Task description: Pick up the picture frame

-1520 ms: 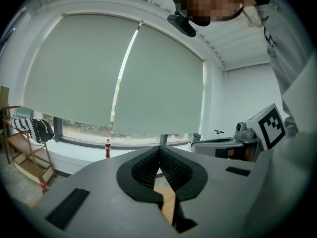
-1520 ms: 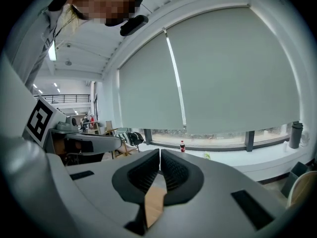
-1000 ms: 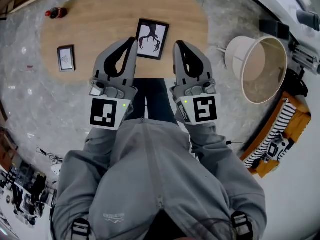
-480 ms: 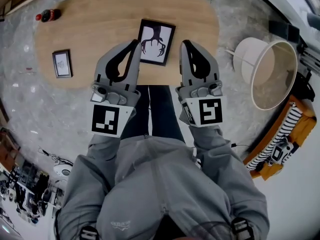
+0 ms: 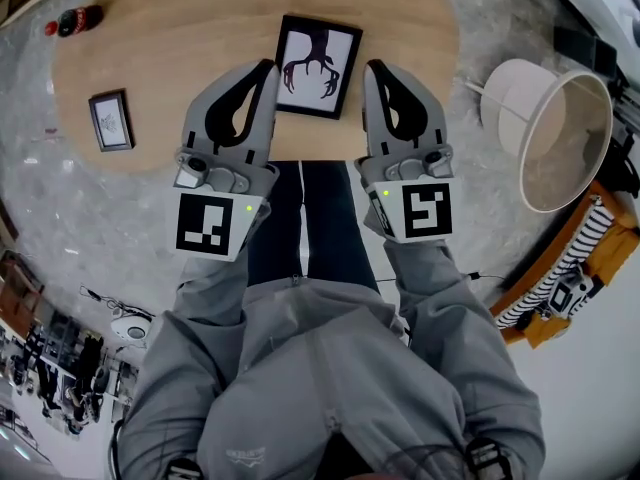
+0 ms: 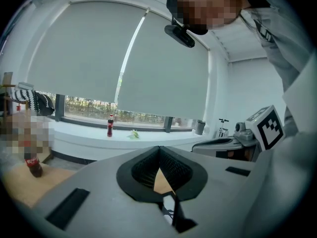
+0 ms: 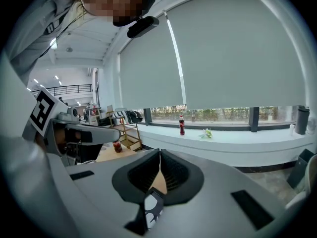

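Observation:
The black picture frame (image 5: 318,65) with a dark antler-like drawing lies flat on the oval wooden table (image 5: 190,38), near its front edge. My left gripper (image 5: 266,67) hangs shut and empty just left of the frame's near corner. My right gripper (image 5: 374,67) hangs shut and empty just right of it. Both are above the table edge and apart from the frame. A sliver of the frame (image 6: 168,213) shows through the closed jaws in the left gripper view, and again the frame (image 7: 152,208) in the right gripper view.
A smaller dark frame (image 5: 110,120) lies at the table's left side and a cola bottle (image 5: 72,20) at its far left. A white lampshade (image 5: 555,128) lies on the floor to the right. A striped cloth on an orange stand (image 5: 560,268) is further right.
Both grippers have come down side by side toward the table. The table and frame look larger and sit higher in the head view. Both jaws stayed shut.

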`<move>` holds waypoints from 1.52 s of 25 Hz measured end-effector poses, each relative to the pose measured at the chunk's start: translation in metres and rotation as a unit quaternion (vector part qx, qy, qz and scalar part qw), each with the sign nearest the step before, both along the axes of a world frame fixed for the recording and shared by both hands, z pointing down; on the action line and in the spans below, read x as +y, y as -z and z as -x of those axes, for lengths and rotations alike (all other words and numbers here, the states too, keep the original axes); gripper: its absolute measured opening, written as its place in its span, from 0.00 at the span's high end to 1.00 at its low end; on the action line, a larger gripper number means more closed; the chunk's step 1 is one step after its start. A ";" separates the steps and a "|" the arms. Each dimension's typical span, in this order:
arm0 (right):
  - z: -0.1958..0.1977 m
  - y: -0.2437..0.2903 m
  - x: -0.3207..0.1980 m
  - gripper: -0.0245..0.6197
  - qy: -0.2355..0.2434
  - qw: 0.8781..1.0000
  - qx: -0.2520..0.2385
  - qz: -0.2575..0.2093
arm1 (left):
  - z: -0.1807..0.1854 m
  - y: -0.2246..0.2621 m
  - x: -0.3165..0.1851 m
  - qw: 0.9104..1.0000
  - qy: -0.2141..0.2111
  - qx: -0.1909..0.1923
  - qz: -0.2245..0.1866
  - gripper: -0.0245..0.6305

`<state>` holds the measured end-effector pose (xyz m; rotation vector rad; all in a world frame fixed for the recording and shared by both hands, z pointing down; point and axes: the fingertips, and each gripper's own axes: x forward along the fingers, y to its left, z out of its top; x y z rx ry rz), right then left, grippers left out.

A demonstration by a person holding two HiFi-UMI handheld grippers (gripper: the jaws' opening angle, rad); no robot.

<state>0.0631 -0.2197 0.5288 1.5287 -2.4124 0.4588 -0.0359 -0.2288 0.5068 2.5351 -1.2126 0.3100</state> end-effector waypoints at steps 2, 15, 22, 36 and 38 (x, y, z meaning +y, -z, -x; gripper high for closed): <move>0.001 -0.015 0.001 0.91 0.003 1.000 0.007 -0.003 | -0.002 -0.018 0.002 1.000 -0.006 -0.003 0.001 0.93; -0.001 -0.070 0.023 0.91 0.019 1.000 0.014 0.004 | -0.007 -0.101 0.021 0.999 -0.013 -0.014 0.041 0.93; 0.005 -0.111 0.034 0.91 0.045 0.998 0.025 0.021 | -0.003 -0.149 0.031 0.997 -0.020 -0.022 0.074 0.93; 0.003 -0.193 0.044 0.91 0.033 0.990 0.046 0.131 | 0.013 -0.235 0.044 0.989 -0.021 -0.066 0.129 0.93; 0.003 -0.201 0.045 0.91 0.028 0.989 0.049 0.139 | 0.016 -0.243 0.044 0.988 -0.023 -0.071 0.132 0.93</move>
